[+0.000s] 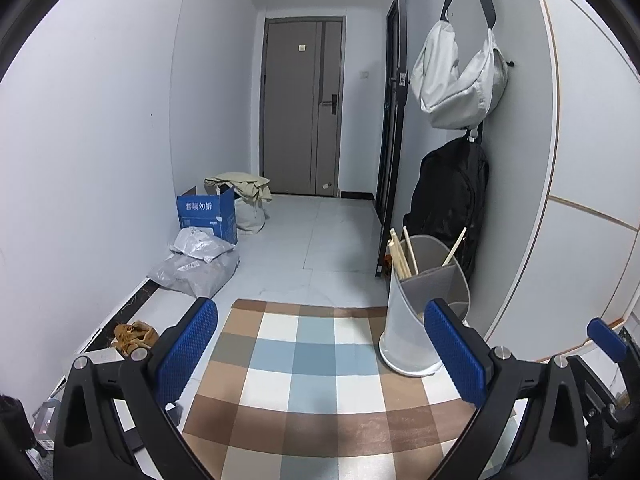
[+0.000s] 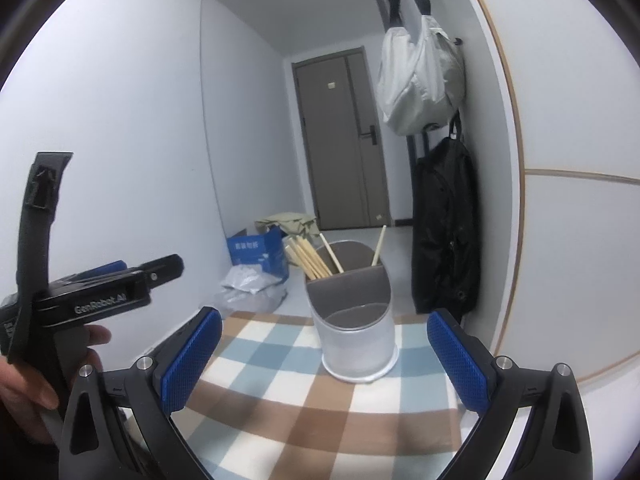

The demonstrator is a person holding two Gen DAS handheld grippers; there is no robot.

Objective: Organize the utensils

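A pale grey utensil holder (image 1: 416, 312) with inner dividers stands on a checked cloth (image 1: 312, 380) at the right. Several wooden chopsticks (image 1: 402, 256) stand in its back compartments. My left gripper (image 1: 320, 356) is open and empty, above the cloth, with the holder just beyond its right finger. In the right wrist view the holder (image 2: 356, 340) stands ahead, between the fingers, with the chopsticks (image 2: 310, 258) in the back part and the front compartment empty. My right gripper (image 2: 324, 360) is open and empty. The left gripper (image 2: 120, 288) shows at the left, held in a hand.
The cloth (image 2: 300, 400) covers a table top by a white wall. On the floor beyond are a blue box (image 1: 208, 214), grey plastic bags (image 1: 196, 264) and a beige bundle (image 1: 240, 186). A white bag (image 1: 460, 80) and a black backpack (image 1: 448, 200) hang at the right.
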